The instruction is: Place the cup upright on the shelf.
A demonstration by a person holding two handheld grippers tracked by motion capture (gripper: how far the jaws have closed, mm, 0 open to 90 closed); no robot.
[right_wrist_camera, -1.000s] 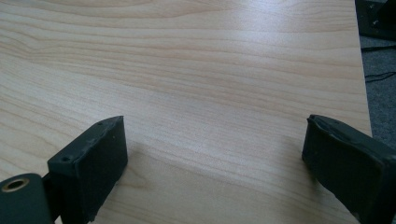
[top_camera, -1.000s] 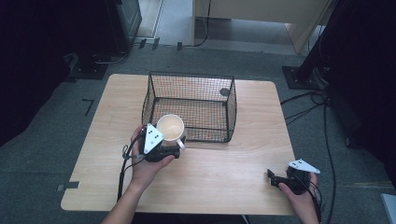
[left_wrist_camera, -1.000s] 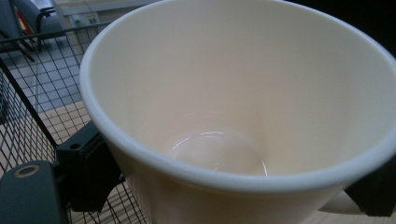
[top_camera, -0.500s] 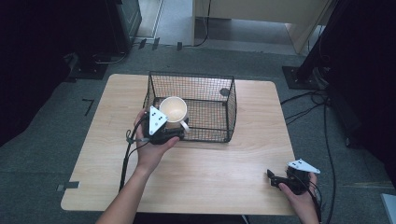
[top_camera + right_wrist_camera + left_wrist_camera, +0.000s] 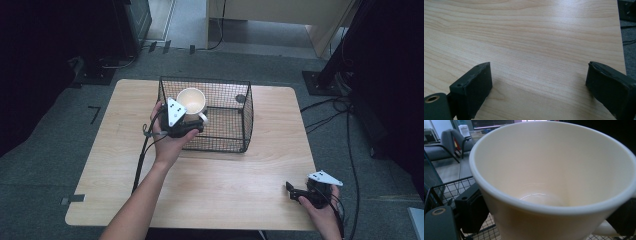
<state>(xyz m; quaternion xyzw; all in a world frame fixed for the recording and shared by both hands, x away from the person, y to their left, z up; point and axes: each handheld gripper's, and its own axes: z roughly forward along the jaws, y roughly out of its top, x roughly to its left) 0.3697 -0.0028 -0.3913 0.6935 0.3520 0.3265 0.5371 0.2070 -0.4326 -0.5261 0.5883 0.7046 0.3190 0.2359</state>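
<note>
My left gripper (image 5: 192, 120) is shut on a cream mug (image 5: 191, 101) and holds it upright over the left part of the black wire basket (image 5: 235, 131). In the left gripper view the mug (image 5: 554, 177) is empty, and the black jaws press on its two sides. A small dark round object (image 5: 240, 98) lies inside the basket at its far right. At the table's front right corner my right gripper (image 5: 294, 192) rests low over the wood, open. Nothing but bare wood shows between its jaws in the right gripper view (image 5: 539, 82).
The wooden table (image 5: 220, 180) has free room in front of the basket and on both sides. The left gripper's cable (image 5: 141, 160) trails down over the table's left half. Dark equipment stands and cables sit on the grey floor around the table.
My left gripper has carried the mug away from the person, from in front of the basket to over its left part. The right gripper has stayed still.
</note>
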